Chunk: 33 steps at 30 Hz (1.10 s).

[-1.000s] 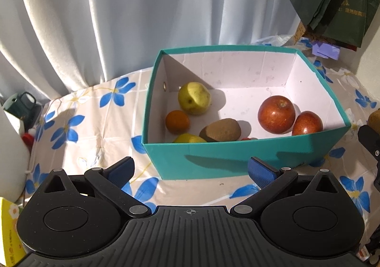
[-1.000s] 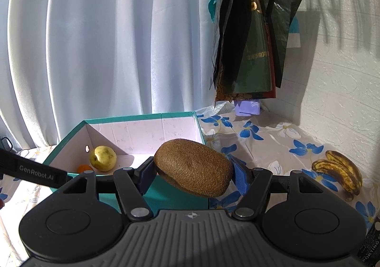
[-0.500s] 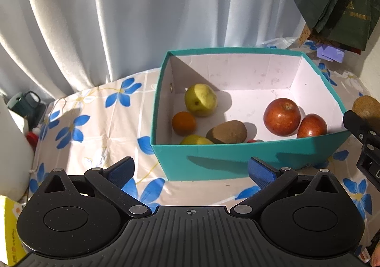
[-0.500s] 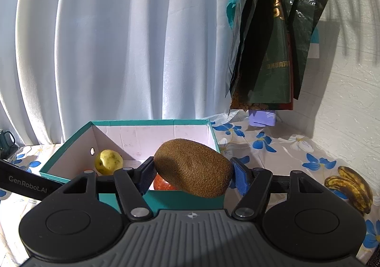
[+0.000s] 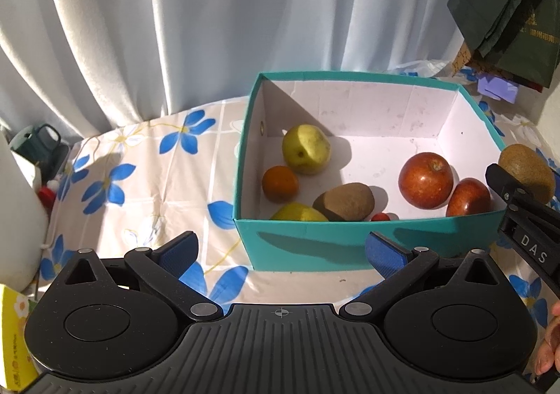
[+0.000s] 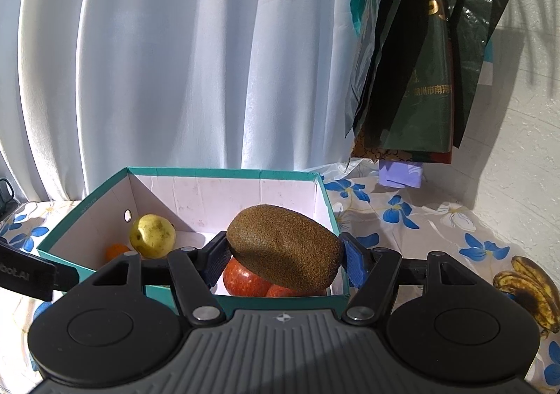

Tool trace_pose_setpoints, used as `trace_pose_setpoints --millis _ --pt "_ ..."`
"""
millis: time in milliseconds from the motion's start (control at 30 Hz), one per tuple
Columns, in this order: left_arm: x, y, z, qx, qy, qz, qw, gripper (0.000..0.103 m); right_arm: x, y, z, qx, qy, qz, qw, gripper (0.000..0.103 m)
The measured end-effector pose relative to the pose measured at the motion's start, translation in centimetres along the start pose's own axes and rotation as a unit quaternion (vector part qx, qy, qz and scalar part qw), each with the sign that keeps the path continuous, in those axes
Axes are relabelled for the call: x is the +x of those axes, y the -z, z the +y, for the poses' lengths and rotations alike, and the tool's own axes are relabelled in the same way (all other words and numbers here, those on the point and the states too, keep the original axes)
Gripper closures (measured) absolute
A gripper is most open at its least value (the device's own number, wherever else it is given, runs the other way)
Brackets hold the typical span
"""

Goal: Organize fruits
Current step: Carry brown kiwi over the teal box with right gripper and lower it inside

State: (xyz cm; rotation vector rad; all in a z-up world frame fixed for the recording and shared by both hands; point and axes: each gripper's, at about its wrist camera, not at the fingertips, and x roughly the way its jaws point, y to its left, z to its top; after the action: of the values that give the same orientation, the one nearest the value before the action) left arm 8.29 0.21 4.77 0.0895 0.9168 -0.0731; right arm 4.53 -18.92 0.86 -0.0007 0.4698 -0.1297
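A teal box [image 5: 350, 240] with a white inside holds a yellow-green apple [image 5: 306, 148], an orange [image 5: 280, 183], a kiwi [image 5: 344, 202], two red apples [image 5: 426, 179] and other fruit. My right gripper [image 6: 285, 259] is shut on a brown kiwi [image 6: 285, 250] and holds it above the box's [image 6: 224, 174] near right corner. That held kiwi also shows at the right edge of the left wrist view [image 5: 525, 171]. My left gripper [image 5: 280, 250] is open and empty, in front of the box's near wall.
Overripe bananas [image 6: 528, 289] lie on the flowered tablecloth [image 5: 140, 184] right of the box. Dark bags [image 6: 420, 61] hang on the wall at the back right. White curtains [image 5: 210, 26] close the back. A dark green mug [image 5: 38, 145] and a white container [image 5: 17, 219] stand at the left.
My right gripper has carried the kiwi left and forward, from beside the box to above its near right corner. The left gripper has drifted left and stays open.
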Motion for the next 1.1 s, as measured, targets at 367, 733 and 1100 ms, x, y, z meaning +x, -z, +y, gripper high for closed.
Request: trace_pose_setpoints --millis 367,733,1100 --pt "0.8 -0.2 0.2 -0.004 -0.002 0.009 1.0 0.0 3.2 0.8 0.5 -0.007 -0.012 0.034 0.999 0.036" --pt "1.7 -0.4 -0.1 0.001 -0.004 0.021 0.9998 0.0 4.7 1.1 0.6 -0.013 -0.021 0.044 0.999 0.036" --pt "1.9 -0.4 -0.4 0.007 -0.007 0.026 0.9996 0.0 5.7 1.3 0.4 0.004 -0.033 0.052 0.998 0.036"
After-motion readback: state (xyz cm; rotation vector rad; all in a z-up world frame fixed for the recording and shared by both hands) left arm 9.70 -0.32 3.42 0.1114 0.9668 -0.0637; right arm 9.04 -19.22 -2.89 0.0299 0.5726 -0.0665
